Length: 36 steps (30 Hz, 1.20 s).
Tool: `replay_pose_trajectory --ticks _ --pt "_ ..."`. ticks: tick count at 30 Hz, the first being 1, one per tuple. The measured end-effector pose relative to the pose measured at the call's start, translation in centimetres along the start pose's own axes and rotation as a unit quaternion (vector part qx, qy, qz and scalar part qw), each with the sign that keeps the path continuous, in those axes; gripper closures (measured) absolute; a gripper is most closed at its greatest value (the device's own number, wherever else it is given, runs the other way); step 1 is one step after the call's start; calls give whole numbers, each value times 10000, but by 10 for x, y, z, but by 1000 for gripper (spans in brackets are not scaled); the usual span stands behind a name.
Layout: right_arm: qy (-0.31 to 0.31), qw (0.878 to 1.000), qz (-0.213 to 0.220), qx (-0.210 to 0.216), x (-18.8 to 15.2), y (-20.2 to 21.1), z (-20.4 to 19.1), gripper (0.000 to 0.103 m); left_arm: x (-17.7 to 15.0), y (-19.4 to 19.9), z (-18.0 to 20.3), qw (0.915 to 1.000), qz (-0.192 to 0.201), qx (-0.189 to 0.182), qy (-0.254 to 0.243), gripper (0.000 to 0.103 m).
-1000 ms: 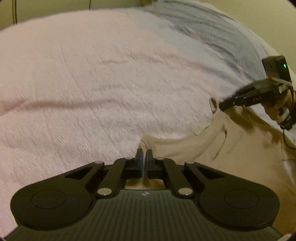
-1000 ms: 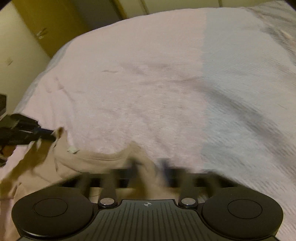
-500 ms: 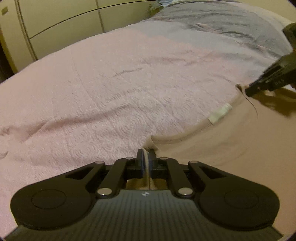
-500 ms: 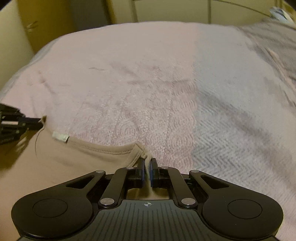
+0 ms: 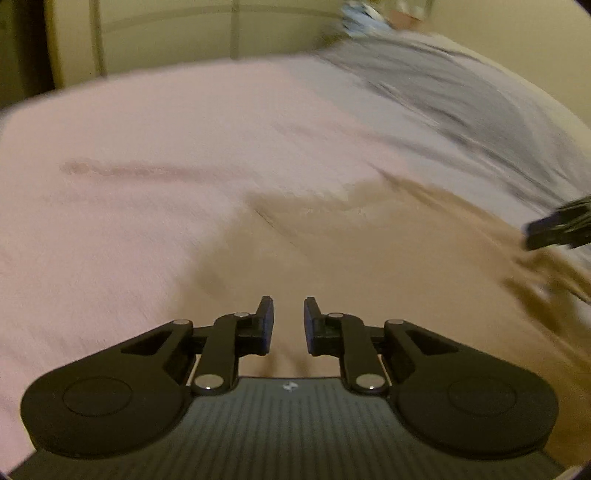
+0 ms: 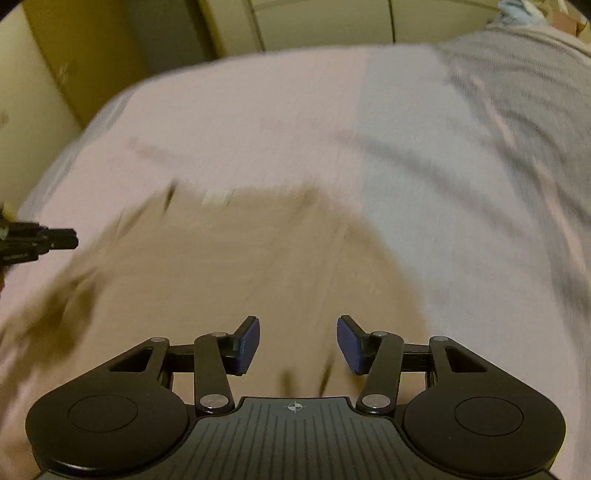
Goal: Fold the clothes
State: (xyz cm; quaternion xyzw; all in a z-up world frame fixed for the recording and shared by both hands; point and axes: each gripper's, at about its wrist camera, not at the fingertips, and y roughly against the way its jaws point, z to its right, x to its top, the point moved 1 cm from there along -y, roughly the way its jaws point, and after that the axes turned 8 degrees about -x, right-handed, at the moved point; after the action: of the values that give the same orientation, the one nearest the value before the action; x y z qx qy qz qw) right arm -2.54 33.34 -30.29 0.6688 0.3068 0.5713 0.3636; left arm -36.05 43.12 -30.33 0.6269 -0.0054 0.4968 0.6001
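Observation:
A tan garment lies spread flat on the bed, blurred by motion; it also shows in the right wrist view. My left gripper is open and empty, above the garment's near part. My right gripper is open and empty, also above the garment's near part. The right gripper's tip shows at the right edge of the left wrist view. The left gripper's tip shows at the left edge of the right wrist view.
The bed cover is pink on the left and grey on the right. Cream cabinet doors stand behind the bed. Some small items lie at the bed's far right corner.
Both grippers have opened and let go of the garment's edge. The garment now lies flat on the bed, and both grippers have pulled back over it.

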Motion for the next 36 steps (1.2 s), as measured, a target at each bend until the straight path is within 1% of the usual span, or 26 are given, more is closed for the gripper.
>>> replay_pose_trajectory --ticks 2,4,7,8,9,10,12,13,14,15,16,17,19,21,22,23,24,26,27,28,30,32,33,34,36 --pt "231 9996 -164 -30 -38 20 -25 52 -35 13 36 9994 -263 -217 -69 89" --pt "463 9983 -344 -84 -76 39 -50 52 -68 27 67 9980 -495 -319 -208 89" --pt "554 9964 -612 -164 -132 63 -65 52 -120 48 96 9945 -900 -485 -246 87" --pt "588 9952 -749 -215 -146 64 -66 53 -137 50 101 9920 -1141 -467 -259 88" --pt "577 9933 -951 -331 -167 66 -68 57 -155 52 107 9891 -1376 -446 -274 90" --pt "564 9904 -1172 -470 -184 68 -67 61 -170 57 111 9870 -1525 -411 -315 90" --pt "645 9784 -1761 -867 -223 75 -68 63 -191 72 117 9838 -1685 -453 -413 90" --pt "656 9729 -1957 -1042 -239 83 -68 63 -198 80 119 9825 -1736 -474 -471 90" --pt "602 9699 -2050 -1168 -249 92 -68 63 -201 89 120 9822 -1741 -486 -505 90" --pt "471 9702 -2019 -1255 -255 103 -69 63 -196 92 118 9842 -1627 -490 -490 90" --pt "314 9729 -1892 -1293 -255 114 -70 63 -190 96 117 9861 -1512 -494 -474 90" --pt "169 9766 -1701 -1309 -251 121 -72 63 -185 99 115 9880 -1392 -497 -454 90" --pt "-37 9845 -1150 -1323 -235 129 -79 63 -167 95 106 9932 -1023 -480 -286 90" --pt "-64 9878 -635 -1420 -217 121 -86 63 -149 82 98 9963 -727 -438 -137 90" --pt "-90 9881 -498 -1456 -212 112 -89 63 -140 70 97 9971 -611 -455 -93 90" --pt "-120 9881 -371 -1487 -208 102 -92 63 -137 59 97 9974 -594 -396 -64 90" --pt "-182 9869 -371 -1557 -209 90 -93 63 -135 48 97 9977 -586 -343 -33 90" --pt "-308 9830 -718 -1659 -221 71 -94 63 -141 34 99 9953 -872 -418 82 90" --pt "-365 9822 -836 -1642 -227 68 -92 63 -147 31 102 9937 -1025 -434 118 90" --pt "-384 9822 -887 -1612 -234 70 -91 63 -151 35 107 9936 -1044 -431 59 90" --pt "-432 9831 -1015 -1459 -250 84 -86 63 -156 42 116 9926 -1132 -433 16 90" --pt "-689 9808 -1185 -1390 -264 104 -73 63 -156 47 125 9910 -1259 -445 43 90" --pt "-898 9781 -1227 -1423 -271 116 -60 63 -151 49 131 9908 -1260 -493 83 90" --pt "-1047 9763 -1165 -1493 -274 126 -46 63 -147 50 137 9908 -1236 -546 86 90" --pt "-1301 9721 -894 -1735 -279 152 -13 63 -131 43 154 9919 -1147 -550 -27 90"
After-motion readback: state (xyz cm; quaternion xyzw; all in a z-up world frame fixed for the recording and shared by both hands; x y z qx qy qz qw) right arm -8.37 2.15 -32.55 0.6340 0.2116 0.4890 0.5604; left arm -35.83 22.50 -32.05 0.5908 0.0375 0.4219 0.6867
